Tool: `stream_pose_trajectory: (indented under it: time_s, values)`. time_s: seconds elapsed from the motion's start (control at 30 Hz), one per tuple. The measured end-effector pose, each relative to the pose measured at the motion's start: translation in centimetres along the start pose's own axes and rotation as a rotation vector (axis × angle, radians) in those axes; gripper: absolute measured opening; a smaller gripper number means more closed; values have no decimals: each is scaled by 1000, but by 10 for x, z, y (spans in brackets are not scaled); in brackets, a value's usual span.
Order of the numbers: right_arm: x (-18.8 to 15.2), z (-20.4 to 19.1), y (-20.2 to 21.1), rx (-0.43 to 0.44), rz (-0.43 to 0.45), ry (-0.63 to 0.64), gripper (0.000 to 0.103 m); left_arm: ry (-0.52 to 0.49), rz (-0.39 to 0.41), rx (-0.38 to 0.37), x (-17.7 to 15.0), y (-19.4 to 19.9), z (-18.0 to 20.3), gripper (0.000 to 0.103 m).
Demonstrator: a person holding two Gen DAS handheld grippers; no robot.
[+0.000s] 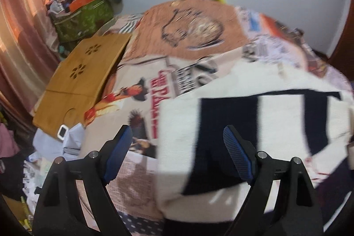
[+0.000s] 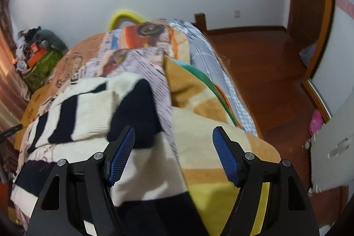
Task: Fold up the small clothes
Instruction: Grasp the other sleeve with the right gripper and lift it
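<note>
A cream sweater with wide navy stripes (image 1: 254, 125) lies spread on the bed. In the left wrist view my left gripper (image 1: 177, 156) hovers open over its near left part, holding nothing. In the right wrist view the same sweater (image 2: 93, 112) lies left of centre, one navy and cream sleeve bunched up towards my right gripper (image 2: 173, 156). That gripper is open and empty, with its left pad (image 2: 121, 156) close to the navy sleeve end. Both views are blurred.
The bed is covered by a printed sheet (image 1: 141, 90) and a yellow and orange blanket (image 2: 199, 103). A wooden lap tray (image 1: 81, 83) lies at the bed's left. Cluttered bags (image 1: 81, 14) stand in the corner. Wooden floor (image 2: 265, 72) lies to the right.
</note>
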State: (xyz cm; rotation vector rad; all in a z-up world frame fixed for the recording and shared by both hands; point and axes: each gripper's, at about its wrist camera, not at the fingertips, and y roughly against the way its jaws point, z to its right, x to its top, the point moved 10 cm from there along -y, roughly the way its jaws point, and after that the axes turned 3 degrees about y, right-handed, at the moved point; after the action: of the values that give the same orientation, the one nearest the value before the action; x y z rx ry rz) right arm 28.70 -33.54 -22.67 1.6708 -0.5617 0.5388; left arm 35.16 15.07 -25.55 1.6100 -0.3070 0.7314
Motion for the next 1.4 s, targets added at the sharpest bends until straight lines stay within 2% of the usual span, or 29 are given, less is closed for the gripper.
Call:
stream_pose_trajectory:
  time_s: [0.27, 0.33, 0.37, 0.4, 0.43, 0.47, 0.5, 0.57, 0.7, 0.87, 1.03, 1.13, 1.17, 1.2, 1.23, 1.27, 1.3, 1.4]
  values:
    - [-74, -6, -48, 54, -191, 22, 69, -74, 17, -92, -14, 27, 56, 85]
    - [-76, -9, -50, 50, -181, 38, 69, -82, 14, -106, -19, 29, 65, 85]
    - [-75, -12, -50, 58, -182, 46, 64, -87, 15, -108, -21, 30, 67, 85]
    - [-75, -15, -49, 79, -179, 53, 51, -102, 19, -106, -23, 31, 72, 85]
    - [-74, -18, -48, 96, -177, 58, 44, -110, 23, -102, -24, 32, 74, 85]
    - [-74, -20, -47, 108, -177, 62, 31, -121, 30, -94, -25, 33, 76, 85]
    - [-74, -21, -46, 111, -176, 67, 22, -132, 37, -88, -26, 35, 79, 85]
    - [-73, -19, -41, 121, -164, 61, 14, -144, 44, -92, -27, 37, 80, 85]
    - [-56, -18, -23, 157, -99, 15, 7, -172, 76, -71, -25, 44, 78, 85]
    - [-6, -34, 19, 157, 48, 64, 4, -143, 90, -80, -24, 48, 67, 85]
    - [40, -58, 51, 157, 168, 150, 4, -113, 102, -86, -24, 49, 56, 85]
    - [38, -55, 48, 112, 160, 150, 5, -101, 96, -85, -28, 47, 51, 85]
    - [29, -49, 40, 97, 126, 135, 13, -98, 92, -84, -30, 45, 49, 85]
    - [18, -44, 35, 86, 104, 121, 28, -95, 88, -84, -32, 44, 47, 85]
    - [4, -36, 26, 69, 70, 98, 38, -91, 82, -87, -34, 44, 46, 85]
    - [-5, -29, 22, 58, 46, 77, 52, -85, 73, -93, -37, 43, 44, 85]
    - [-19, -21, 14, 48, 13, 55, 55, -82, 68, -97, -40, 42, 43, 85]
    - [-69, 5, -11, 30, -126, -19, 55, -75, 51, -99, -48, 42, 39, 85]
